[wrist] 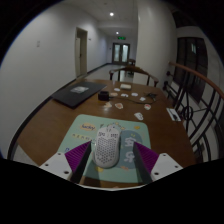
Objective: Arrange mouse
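Purple pads (76, 157) on both gripper (106, 160) fingers nearest the lens, angled inward toward a white mouse (106, 150) sitting between them. Perforated honeycomb shell on mouse, nose pointing away from camera, scroll wheel faintly visible at the far end. Fingers about halfway open, flanking mouse sides closely; firm contact on either side cannot be confirmed, so mouse logged as resting on its own support between the fingers. Under the mouse, pale green mouse mat (88, 135) with small cartoon prints near its far edge, lying flat on brown wooden counter (50, 118). Mouse positioned at the near part of mat, roughly centred across its width. Small white item (139, 116) just off the mat's far right corner, touching counter, identity unclear. Beyond the mat, mid-counter, scatter of small white cards or papers (125, 94), apart from each other, too small to read. Dark flat laptop (77, 95) on the far left part of counter, lid closed, well apart from the mat. Dark wooden chairs (188, 92) along the right side of counter, another chair (129, 68) at the far end. Behind counter, long white-walled corridor with ceiling light (111, 14), a green sign (122, 34) over the far doorway, and a door (81, 47) on the left wall. Bright window (207, 55) on the right wall behind the chairs.
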`<state>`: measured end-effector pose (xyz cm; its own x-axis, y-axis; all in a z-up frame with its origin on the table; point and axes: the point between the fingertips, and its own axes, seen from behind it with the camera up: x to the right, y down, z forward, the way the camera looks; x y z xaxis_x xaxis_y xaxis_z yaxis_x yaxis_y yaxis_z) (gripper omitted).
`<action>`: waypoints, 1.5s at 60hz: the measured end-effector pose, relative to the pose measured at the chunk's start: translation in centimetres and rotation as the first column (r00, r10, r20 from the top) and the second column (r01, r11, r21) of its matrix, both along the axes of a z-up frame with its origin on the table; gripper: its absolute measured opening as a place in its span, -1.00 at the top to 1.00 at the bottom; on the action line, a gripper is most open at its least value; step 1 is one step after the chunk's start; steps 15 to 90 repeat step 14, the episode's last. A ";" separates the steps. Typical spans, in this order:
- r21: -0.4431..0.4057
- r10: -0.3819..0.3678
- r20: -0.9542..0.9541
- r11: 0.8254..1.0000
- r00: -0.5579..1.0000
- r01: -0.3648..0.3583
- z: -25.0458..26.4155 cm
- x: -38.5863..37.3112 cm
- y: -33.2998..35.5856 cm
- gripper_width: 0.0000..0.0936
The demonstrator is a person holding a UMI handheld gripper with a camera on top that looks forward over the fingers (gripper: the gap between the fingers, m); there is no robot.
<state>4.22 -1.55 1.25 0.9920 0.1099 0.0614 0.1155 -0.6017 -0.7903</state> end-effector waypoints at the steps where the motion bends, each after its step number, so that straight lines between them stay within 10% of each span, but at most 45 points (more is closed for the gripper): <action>1: 0.011 0.004 -0.005 1.000 1.000 -0.004 0.6 0.1 -0.6 -0.80; 14: 0.061 -0.011 -0.186 0.998 0.982 0.023 4.7 3.2 -9.0 -0.83; 90: 0.061 -0.011 -0.186 0.998 0.982 0.023 4.7 3.2 -9.0 -0.83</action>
